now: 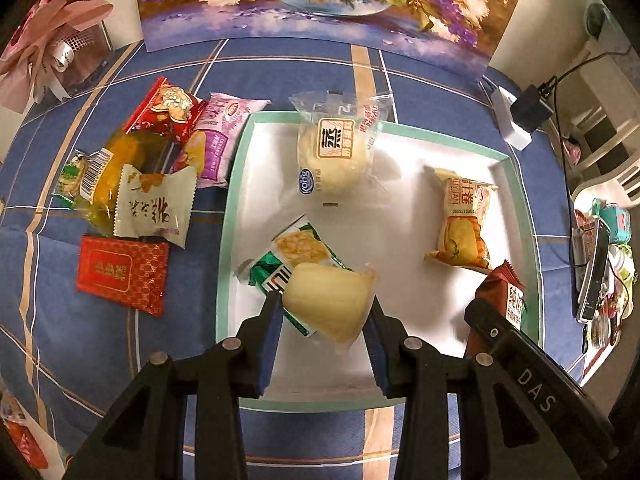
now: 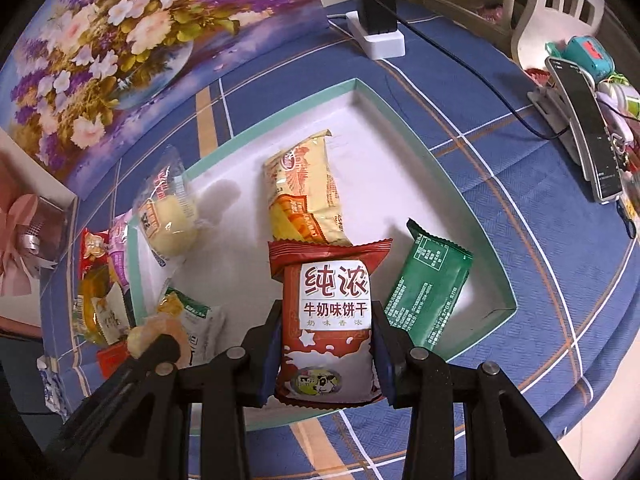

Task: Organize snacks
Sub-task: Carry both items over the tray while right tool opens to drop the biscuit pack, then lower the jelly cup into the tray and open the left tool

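Note:
My left gripper (image 1: 326, 312) is shut on a pale yellow wrapped cake (image 1: 328, 300), held over the near left part of the white tray (image 1: 400, 292). Under the cake lies a green-and-white snack pack (image 1: 292, 256). My right gripper (image 2: 326, 344) is shut on a red-and-white milk biscuit pack (image 2: 328, 320), held upright over the tray's (image 2: 240, 208) near edge. In the tray lie a round bun in clear wrap (image 1: 334, 152), a yellow-orange pack (image 1: 464, 220) and a green pack (image 2: 424, 292). The right gripper with its red pack (image 1: 502, 300) shows at the lower right of the left wrist view.
A heap of snacks (image 1: 140, 176) and a flat red pack (image 1: 122, 276) lie on the blue checked cloth left of the tray. A flower picture (image 1: 320, 0) stands behind. A power strip with a charger (image 2: 378, 28) and a phone on a stand (image 2: 584, 128) sit to the right.

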{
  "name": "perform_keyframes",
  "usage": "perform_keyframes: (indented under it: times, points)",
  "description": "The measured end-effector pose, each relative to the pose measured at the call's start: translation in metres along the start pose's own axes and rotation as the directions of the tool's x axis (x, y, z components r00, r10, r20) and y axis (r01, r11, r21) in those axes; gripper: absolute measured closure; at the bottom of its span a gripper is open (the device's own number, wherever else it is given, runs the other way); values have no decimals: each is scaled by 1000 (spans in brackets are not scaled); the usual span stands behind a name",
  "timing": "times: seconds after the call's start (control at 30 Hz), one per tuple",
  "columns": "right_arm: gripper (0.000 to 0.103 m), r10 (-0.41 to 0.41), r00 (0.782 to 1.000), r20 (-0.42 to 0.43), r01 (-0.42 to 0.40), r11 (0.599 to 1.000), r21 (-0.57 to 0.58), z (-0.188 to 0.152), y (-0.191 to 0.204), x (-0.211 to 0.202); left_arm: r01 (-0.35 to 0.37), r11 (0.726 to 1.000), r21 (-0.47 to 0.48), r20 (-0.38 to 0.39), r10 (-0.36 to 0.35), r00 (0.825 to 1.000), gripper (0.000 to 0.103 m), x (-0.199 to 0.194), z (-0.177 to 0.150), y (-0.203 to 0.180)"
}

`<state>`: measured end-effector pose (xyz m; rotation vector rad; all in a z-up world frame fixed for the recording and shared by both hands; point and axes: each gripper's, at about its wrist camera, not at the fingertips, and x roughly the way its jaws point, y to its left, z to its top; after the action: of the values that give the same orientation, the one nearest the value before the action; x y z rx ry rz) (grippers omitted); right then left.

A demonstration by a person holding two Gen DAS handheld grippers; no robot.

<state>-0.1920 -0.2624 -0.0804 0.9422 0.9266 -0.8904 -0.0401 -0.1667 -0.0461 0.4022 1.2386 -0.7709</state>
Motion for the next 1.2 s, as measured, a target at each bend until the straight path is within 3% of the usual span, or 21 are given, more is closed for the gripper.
perform_keyframes:
  times: [0.1, 0.2, 0.47, 0.53, 0.57, 0.77, 0.83, 0.97, 1.07, 1.2]
  points:
    - [61, 6, 1000, -3, -6, 1000, -6, 0, 2, 1, 12, 1000, -3, -4, -12, 1000, 61, 0, -1, 0]
    - [61, 6, 1000, -3, -6, 1000, -8, -1, 4, 0, 17, 1000, -10, 2, -17, 1000, 50, -3, 1, 2]
    - [60, 2, 1000, 2, -2, 1000, -29, -2, 10, 0, 8, 999, -40, 12, -8, 1000, 44, -8, 3, 13]
    - [58, 1, 1000, -1, -1, 999, -50, -2, 15, 0, -2, 999, -53, 20, 3, 1000, 40, -10, 4, 18]
    - [56, 0, 1000, -1, 0, 998, -58, -3, 16, -1, -8, 998, -64, 26, 10, 1000, 32, -12, 5, 21]
    - [40, -20, 1000, 22, 22, 995, -102, -5, 26, -4, -34, 991, -133, 50, 41, 998, 28, -18, 9, 46]
    - [31, -20, 999, 34, 23, 993, -114, -6, 29, -5, -63, 986, -152, 57, 72, 996, 20, -18, 10, 55]
    - [0, -23, 998, 51, 29, 991, -127, -9, 34, -5, -167, 968, -189, 91, 187, 978, 8, -17, 10, 74]
    - [0, -29, 998, 51, 36, 989, -144, -11, 40, -3, -236, 949, -208, 103, 261, 960, 7, -15, 11, 87]
    - [0, -39, 998, 52, 47, 985, -168, -14, 48, -2, -240, 938, -251, 106, 273, 956, 7, -13, 11, 105]
